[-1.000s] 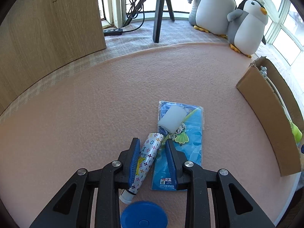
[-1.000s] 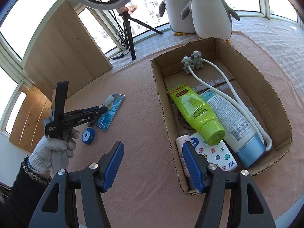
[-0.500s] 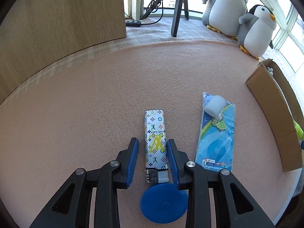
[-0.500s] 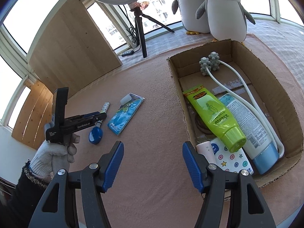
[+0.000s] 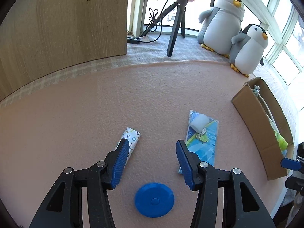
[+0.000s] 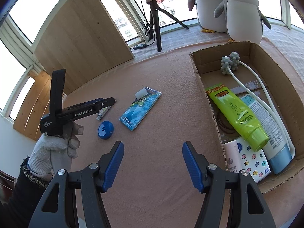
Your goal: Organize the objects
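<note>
**Left gripper over loose items, box on the right half filled**

Left to right on the pink worktop (image 6: 152, 171): a gloved hand (image 6: 55, 146) holds the left gripper (image 5: 150, 163), jaws released wide, nothing between them. It hovers above three loose items. The patterned tube (image 5: 131, 138) lies just beside the left finger, partly hidden under it in the left wrist view. The blue round disc (image 5: 154, 199) sits near the camera, between and below the two fingers. The blue packet (image 5: 203, 146) lies by the right finger, with a small white block (image 5: 199, 122) and a green charm (image 5: 201, 135) resting on its top end.

Step in hand, as I judge it: picking the next loose item for the box. Do it well by centring the jaws on one item only. The tube is off to the left side, so shift left and line the fingers along its long sides before closing. The disc is flat and low, likely hard to pinch; the packet is thin and the white block would probably slide off if it is lifted.

Right gripper (image 6: 153, 163): jaws released, empty, hanging over bare worktop between the packet and the box.

Cardboard box (image 6: 209, 98), far right, open top. Inside: a green tube (image 6: 233, 112), a white and blue tube (image 6: 266, 125) beside it, a white cord with two knobbly grey balls (image 6: 229, 64), a card with coloured dots (image 6: 252, 161), a pale pink bottle (image 6: 231, 157), brown rings (image 6: 222, 123) on the floor. Room is left at the far end.
</note>
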Tool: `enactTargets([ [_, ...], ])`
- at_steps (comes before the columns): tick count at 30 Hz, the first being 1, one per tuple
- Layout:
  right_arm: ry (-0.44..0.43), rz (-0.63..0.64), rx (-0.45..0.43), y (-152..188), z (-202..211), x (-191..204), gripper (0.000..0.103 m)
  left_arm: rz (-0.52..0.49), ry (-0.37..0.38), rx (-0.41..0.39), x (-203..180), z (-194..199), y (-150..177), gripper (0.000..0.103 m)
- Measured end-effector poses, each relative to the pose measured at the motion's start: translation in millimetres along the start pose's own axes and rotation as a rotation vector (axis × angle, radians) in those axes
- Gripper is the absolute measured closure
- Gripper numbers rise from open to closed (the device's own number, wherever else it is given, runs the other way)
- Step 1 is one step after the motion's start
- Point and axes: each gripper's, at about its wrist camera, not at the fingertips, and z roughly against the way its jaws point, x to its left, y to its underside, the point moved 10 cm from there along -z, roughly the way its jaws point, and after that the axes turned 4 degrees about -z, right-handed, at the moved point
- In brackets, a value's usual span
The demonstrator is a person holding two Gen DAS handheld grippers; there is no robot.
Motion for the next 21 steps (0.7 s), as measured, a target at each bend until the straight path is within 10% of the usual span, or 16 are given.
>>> enactTargets([
  [17,0.023,-0.033,-0.004,6.6,17.1,-22.2,0.043,-0.108,0.011,0.042,-73.1,-52.8,-27.0,0.048],
  [21,0.021,-0.028,0.002,6.9,16.0,-22.6,0.043,-0.105,0.0,0.05,-70.1,-54.7,-25.4,0.064],
])
